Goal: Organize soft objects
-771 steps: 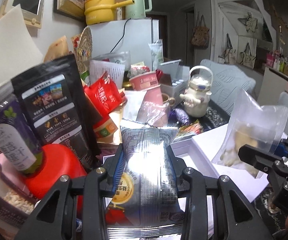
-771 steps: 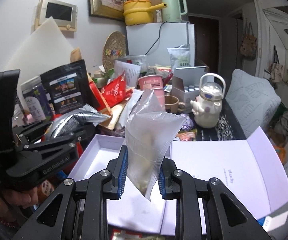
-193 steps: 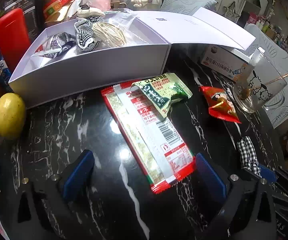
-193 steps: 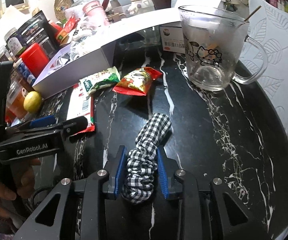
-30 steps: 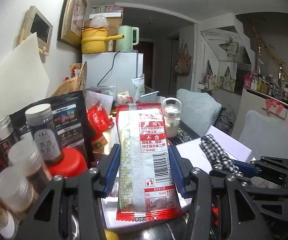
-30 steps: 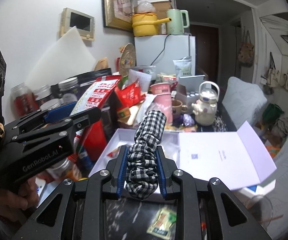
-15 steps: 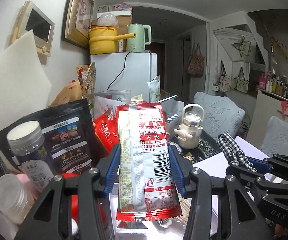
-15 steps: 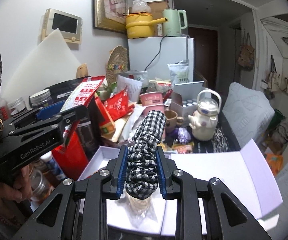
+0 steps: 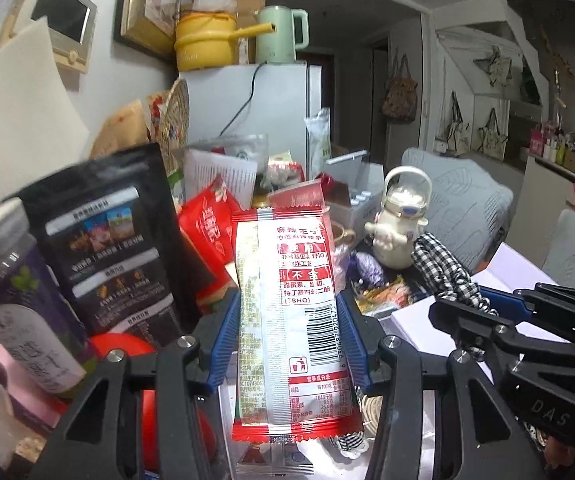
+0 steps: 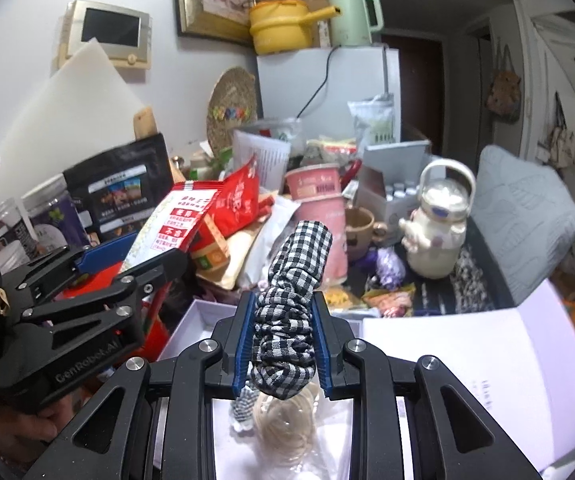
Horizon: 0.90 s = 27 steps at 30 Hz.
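Observation:
My left gripper (image 9: 287,344) is shut on a long red and white snack packet (image 9: 287,320) and holds it upright over the near left part of the open white box (image 10: 195,316). My right gripper (image 10: 283,344) is shut on a black and white checked scrunchie (image 10: 291,304), held above the box. The scrunchie also shows in the left wrist view (image 9: 443,276), and the packet in the right wrist view (image 10: 171,220). Inside the box lie a coil of cream hair ties (image 10: 287,428) and another checked fabric piece (image 10: 243,404).
The box lid (image 10: 467,360) lies open to the right. Behind the box stand a black pouch (image 9: 107,240), jars (image 9: 19,304), a red canister (image 9: 127,348), red snack bags (image 10: 239,200), a pink cup (image 10: 323,208) and a white teapot (image 10: 435,232). A grey cushion (image 10: 523,208) lies at the right.
Both grippers have moved forward and lower over the box with their loads. The box interior with the hair ties has come into the right wrist view.

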### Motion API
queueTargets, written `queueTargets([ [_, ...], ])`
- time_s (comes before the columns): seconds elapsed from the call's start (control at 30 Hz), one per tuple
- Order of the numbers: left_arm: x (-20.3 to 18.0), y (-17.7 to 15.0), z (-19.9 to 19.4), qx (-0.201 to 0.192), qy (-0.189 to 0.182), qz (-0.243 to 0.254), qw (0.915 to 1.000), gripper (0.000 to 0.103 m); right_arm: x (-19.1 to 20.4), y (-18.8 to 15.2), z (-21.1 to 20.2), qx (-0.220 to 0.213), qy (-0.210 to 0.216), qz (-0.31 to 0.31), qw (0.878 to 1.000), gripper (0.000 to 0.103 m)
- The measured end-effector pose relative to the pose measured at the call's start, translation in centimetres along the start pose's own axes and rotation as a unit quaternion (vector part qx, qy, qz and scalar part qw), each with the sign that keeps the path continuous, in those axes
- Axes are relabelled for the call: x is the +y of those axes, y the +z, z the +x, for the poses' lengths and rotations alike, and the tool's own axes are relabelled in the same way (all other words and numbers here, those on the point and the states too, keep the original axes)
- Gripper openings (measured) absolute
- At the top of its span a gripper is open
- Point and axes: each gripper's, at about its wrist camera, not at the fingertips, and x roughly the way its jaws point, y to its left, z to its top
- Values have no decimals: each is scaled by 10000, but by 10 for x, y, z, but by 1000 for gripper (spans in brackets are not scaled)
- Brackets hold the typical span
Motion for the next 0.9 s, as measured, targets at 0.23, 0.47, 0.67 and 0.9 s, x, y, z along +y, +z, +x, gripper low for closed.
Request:
queueTargets([
  [0.23,-2,-10,28,355,164,31,9992,48,-6,-7,26,356,-45,-1,9994,27],
  [0.47,-8,-23,56,875,102,89,9961,48,-12,-17,46,692,-95,29,9976,27],
  [0.67,-8,-35,78,1361,-31,-53,9907,48,-14,-24,63,945,-87,57,9955,27],
  [0.9,-8,-49,97,1719,31,-31,9851,48,-19,-36,83,1286,-114,88,9916,27],
])
